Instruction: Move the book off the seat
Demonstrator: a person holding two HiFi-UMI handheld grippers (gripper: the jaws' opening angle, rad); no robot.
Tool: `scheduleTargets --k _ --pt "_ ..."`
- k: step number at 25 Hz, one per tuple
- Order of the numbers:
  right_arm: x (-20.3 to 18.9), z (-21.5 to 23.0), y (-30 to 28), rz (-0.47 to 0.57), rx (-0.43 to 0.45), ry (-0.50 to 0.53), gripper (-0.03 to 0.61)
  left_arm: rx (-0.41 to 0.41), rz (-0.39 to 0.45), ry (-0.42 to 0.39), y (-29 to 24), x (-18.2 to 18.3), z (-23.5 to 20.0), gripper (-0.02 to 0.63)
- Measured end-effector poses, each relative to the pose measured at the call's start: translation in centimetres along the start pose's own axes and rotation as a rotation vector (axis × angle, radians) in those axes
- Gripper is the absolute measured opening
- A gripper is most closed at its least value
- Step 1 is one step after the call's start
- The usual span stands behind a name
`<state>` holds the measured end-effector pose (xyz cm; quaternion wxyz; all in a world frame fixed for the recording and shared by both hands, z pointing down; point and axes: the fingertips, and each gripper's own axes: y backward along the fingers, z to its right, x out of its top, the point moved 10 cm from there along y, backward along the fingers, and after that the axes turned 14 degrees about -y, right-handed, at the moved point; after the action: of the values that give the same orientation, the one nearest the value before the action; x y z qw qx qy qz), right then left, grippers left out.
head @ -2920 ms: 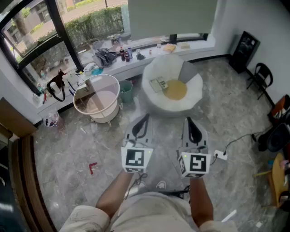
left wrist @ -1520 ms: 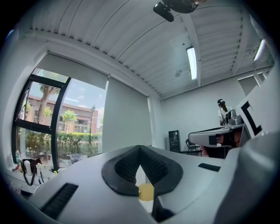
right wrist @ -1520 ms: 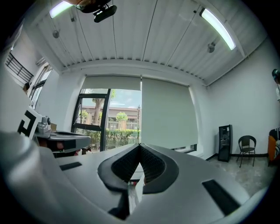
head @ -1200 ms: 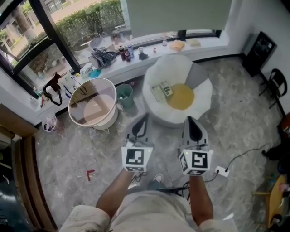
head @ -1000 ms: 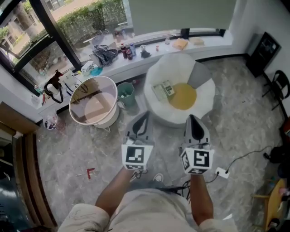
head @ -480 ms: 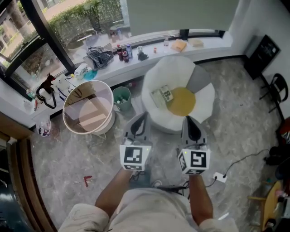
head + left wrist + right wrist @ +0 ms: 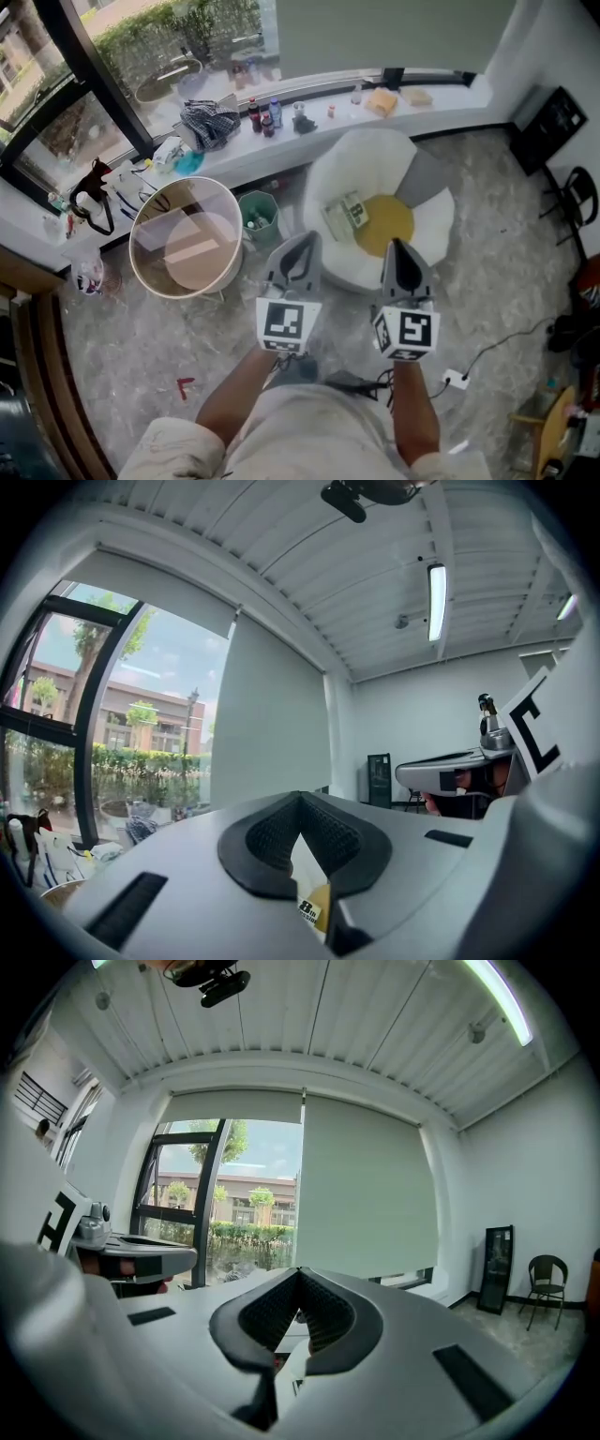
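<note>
Seat (image 7: 366, 159) front behind right tongs (image 7: 399, 248)

The book (image 7: 307, 910) is showing "8th" in dark print on a white patch of its cover, seen in the left gripper view. The smaller line beneath it is blurring past reading. Lying at twelve o'clock on the white seat (image 7: 367, 161), its other print is too small to read.
</note>
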<state>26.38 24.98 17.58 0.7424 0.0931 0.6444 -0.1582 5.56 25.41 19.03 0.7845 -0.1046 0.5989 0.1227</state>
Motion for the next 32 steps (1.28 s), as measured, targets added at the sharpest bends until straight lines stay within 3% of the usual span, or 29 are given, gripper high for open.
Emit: scheduleTargets --k 8,22,32 --pt "-0.1 1.2 -4.9 -0.007 -0.038 -0.011 0.003 -0.036 -0.041 0.023 -5.1 -1.7 -2.3 0.002" --pt "-1.1 13.7 -16.6 -0.055 -0.04 -0.083 0.003 -0.066 -0.132 -0.013 -21.5 -3.2 -0.2 0.002" --pt "-3.3 20.7 -22.4 -0.119 0.003 -0.13 0.003 -0.083 -0.259 -0.029 -29.8 -5.7 2.0 0.002"
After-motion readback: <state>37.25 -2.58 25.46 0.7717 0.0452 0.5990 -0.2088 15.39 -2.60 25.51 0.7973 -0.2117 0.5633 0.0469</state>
